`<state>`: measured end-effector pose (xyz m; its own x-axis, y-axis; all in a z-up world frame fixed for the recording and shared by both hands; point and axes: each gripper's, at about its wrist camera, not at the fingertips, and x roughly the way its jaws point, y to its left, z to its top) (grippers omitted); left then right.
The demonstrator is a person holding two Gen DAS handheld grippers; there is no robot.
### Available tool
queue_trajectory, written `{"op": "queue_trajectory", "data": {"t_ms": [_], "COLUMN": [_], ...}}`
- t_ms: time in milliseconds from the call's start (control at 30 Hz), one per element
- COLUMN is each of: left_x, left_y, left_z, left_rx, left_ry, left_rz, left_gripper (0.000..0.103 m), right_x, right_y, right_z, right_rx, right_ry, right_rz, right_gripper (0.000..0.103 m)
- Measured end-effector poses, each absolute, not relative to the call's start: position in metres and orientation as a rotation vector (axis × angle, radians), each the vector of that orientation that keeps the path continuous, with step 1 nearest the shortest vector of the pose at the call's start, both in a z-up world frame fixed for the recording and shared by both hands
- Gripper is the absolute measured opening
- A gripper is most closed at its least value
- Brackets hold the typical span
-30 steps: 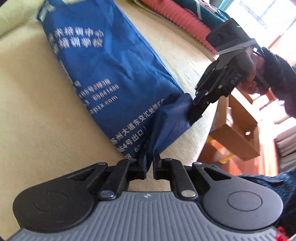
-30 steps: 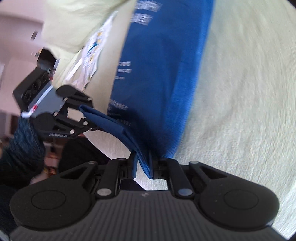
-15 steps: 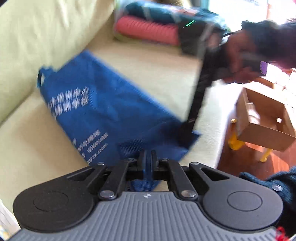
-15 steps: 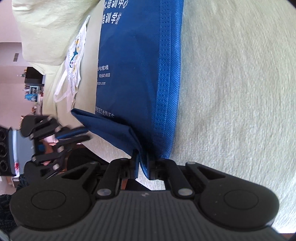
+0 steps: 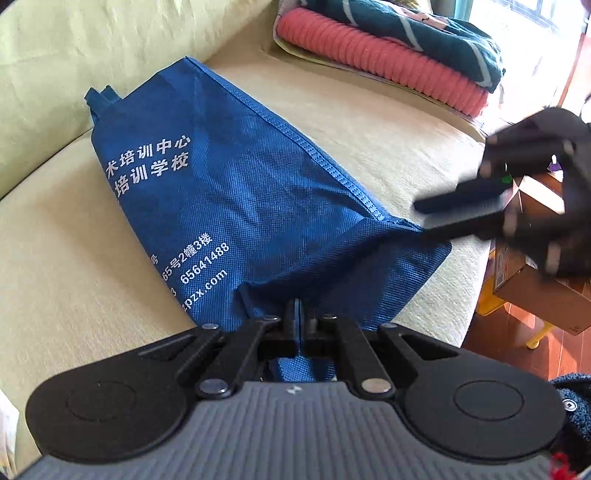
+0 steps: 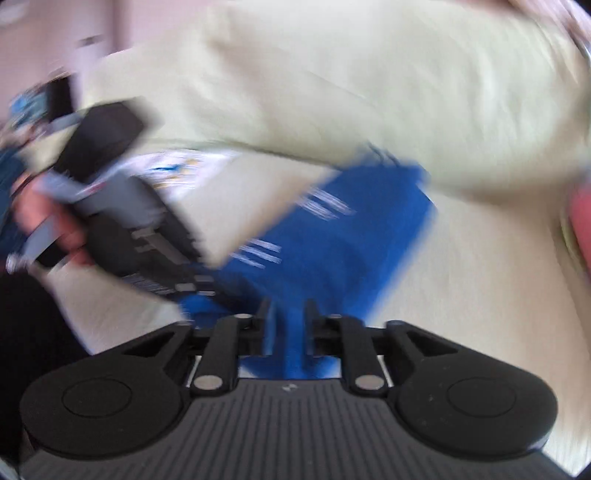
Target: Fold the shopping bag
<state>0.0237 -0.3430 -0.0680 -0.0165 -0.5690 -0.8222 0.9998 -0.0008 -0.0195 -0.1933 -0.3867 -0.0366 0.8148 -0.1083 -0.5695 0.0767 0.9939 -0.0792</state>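
There, the left gripper (image 5: 300, 314) pinched the blue bag (image 5: 236, 206) (on the sofa (image 5: 55, 258)); the right gripper (image 6: 286, 314) had just eased apart, fabric between its fingers.

A pale yellow-green sofa (image 5: 373, 122) fills most of the left wrist view, its back cushion (image 5: 74, 44) rising at ten o'clock. At one o'clock, folded textiles lie stacked on the seat: a coral knit blanket (image 5: 384, 59) under a dark teal cloth (image 5: 413, 29). Bright daylight comes from a window (image 5: 524, 11) at the upper right. At four o'clock, a cardboard box (image 5: 535, 291) stands over a reddish wooden floor (image 5: 506, 339). The right wrist view is blurred.
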Motion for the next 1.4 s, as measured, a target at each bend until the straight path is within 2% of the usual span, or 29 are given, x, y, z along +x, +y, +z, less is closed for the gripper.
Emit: {"op": "queue_trajectory", "data": {"t_ms": [67, 100, 200, 300, 333, 500, 633, 733, 833, 900, 1000, 1033, 1067, 1333, 1400], "left_x": [0.025, 0.025, 0.025, 0.009, 0.004, -0.022, -0.031, -0.024, -0.003, 0.004, 0.011, 0.013, 0.014, 0.02, 0.022], "left_y": [-0.341, -0.339, -0.326, -0.294, -0.287, -0.261, -0.273, -0.286, -0.303, -0.31, -0.317, -0.318, -0.319, -0.326, -0.324], "left_z": [-0.068, -0.067, -0.06, -0.048, -0.047, -0.062, -0.081, -0.088, -0.078, -0.077, -0.076, -0.076, -0.077, -0.079, -0.079], "left_rx": [0.744, 0.749, 0.806, 0.945, 0.988, 1.247, 1.383, 1.426, 1.351, 1.344, 1.329, 1.323, 1.315, 1.262, 1.243], "left_ry": [0.754, 0.736, 0.591, 0.315, 0.272, 0.055, -0.096, -0.053, 0.157, 0.209, 0.275, 0.292, 0.304, 0.356, 0.352], "left_rz": [-1.452, -1.453, -1.444, -1.487, -1.513, -1.626, -1.626, -1.67, -1.766, -1.808, -1.844, -1.852, -1.857, -1.873, -1.872], "left_gripper": [0.003, 0.004, 0.004, 0.025, 0.036, 0.04, 0.044, 0.037, 0.035, 0.035, 0.035, 0.035, 0.035, 0.035, 0.038], "right_x": [-0.179, -0.174, -0.164, -0.158, -0.156, -0.154, -0.157, -0.158, -0.16, -0.164, -0.178, -0.185, -0.191, -0.203, -0.197], "right_y": [-0.374, -0.377, -0.4, -0.415, -0.419, -0.425, -0.425, -0.426, -0.426, -0.422, -0.409, -0.403, -0.398, -0.36, -0.367], "right_z": [-0.05, -0.055, -0.065, -0.062, -0.063, -0.071, -0.08, -0.08, -0.081, -0.078, -0.071, -0.068, -0.068, -0.123, -0.124], "right_rx": [-0.13, -0.106, 0.045, 0.132, 0.153, 0.195, 0.193, 0.184, 0.14, 0.069, -0.105, -0.19, -0.266, -0.988, -0.94], "right_ry": [0.639, 0.658, 0.711, 0.739, 0.741, 0.746, 0.745, 0.744, 0.735, 0.719, 0.66, 0.633, 0.617, 0.556, 0.547], "right_rz": [-0.105, -0.116, -0.147, -0.127, -0.117, -0.084, -0.069, -0.06, -0.043, -0.018, 0.038, 0.066, 0.103, 0.181, 0.202], "right_gripper": [0.005, 0.002, 0.001, 0.001, 0.0, 0.0, 0.0, 0.0, 0.0, 0.0, 0.021, 0.038, 0.048, 0.039, 0.031]}}
